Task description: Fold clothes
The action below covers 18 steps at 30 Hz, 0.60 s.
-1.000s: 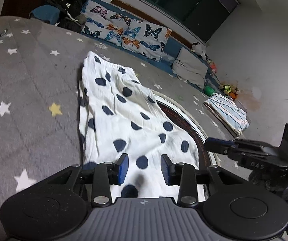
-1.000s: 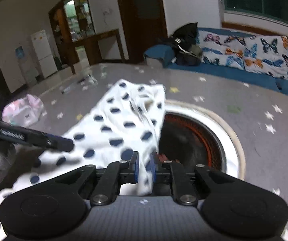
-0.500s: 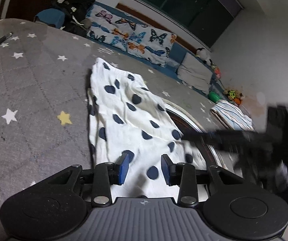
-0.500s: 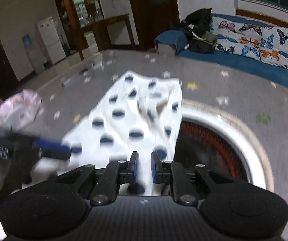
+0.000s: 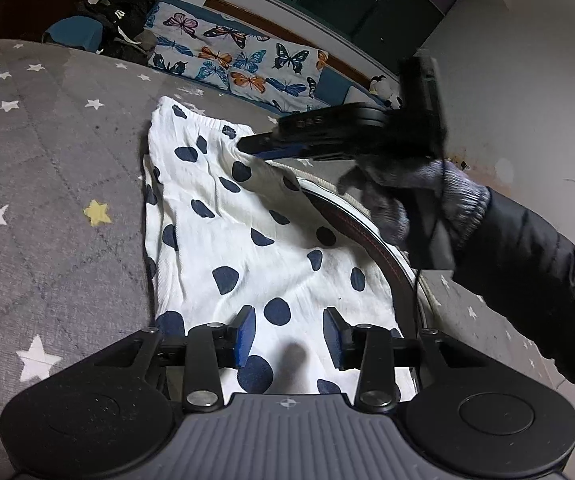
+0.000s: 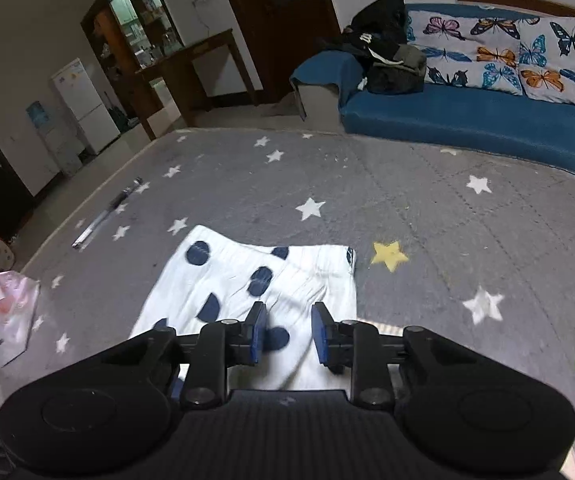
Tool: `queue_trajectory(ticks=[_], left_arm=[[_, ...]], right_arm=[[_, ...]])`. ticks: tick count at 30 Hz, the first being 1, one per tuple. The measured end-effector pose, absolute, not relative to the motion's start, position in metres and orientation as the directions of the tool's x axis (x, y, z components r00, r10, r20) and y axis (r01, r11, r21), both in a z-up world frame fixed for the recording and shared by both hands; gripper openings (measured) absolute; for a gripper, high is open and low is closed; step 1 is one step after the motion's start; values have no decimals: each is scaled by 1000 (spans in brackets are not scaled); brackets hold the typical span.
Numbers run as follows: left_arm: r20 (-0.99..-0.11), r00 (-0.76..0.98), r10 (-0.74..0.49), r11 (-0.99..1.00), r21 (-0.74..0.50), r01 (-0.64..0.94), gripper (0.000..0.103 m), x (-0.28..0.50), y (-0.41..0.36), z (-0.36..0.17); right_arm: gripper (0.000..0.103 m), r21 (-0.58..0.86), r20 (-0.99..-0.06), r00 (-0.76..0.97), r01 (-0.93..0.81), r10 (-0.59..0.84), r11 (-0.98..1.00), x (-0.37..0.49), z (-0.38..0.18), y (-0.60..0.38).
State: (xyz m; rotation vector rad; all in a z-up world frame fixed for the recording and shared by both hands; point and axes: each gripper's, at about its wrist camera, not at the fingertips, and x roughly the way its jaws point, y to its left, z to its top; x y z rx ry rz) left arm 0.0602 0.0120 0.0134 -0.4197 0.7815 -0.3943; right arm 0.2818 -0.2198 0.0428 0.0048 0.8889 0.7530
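Where the white garment with dark blue spots [image 5: 247, 240] lies flat on the grey star-patterned mat [image 5: 47, 200], it fills the middle of the left wrist view, its gathered waistband toward the upper middle of the frame and its right edge draped over a round white-rimmed opening [image 5: 367, 240] in the mat. We see our left tool [image 5: 289, 336] at the bottom centre, its blue pads apart with the cloth lying under the gap and nothing gripped. Our right tool [image 5: 247, 146] reaches in from the right of that frame, held by a gloved hand [image 5: 415, 196] in a dark sleeve, its tips at the waistband. In the right wrist view that tool [image 6: 287, 332] sits at the bottom centre over the waistband end [image 6: 271, 280]; its jaws have just been opening and stand slightly apart, pressing on nothing. A blue sofa with butterfly cushions [image 6: 487, 80] fills the upper right.
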Motion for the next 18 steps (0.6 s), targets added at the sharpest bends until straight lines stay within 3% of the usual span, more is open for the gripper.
queue_trajectory(ticks=[3,6,8,18], left_arm=[[-587,642,-493,845,-500,191,42,60,10,12],[-586,643,-493,845,-497,196,42,58,7,11],[-586,645,-491,847,-493,198,42,57,5,11],[-587,647,-487,849,-494,190,42,53,4,11]], right_arm=[[25,301,-691,399,-599,602,742,284,40,-217],[6,264,-697,410,-617,589,742,283,42,-211],[3,185,-691,457,-636,560,749,277,46,-205],[6,62,-679,540,-632,497,773,285,44,-189]])
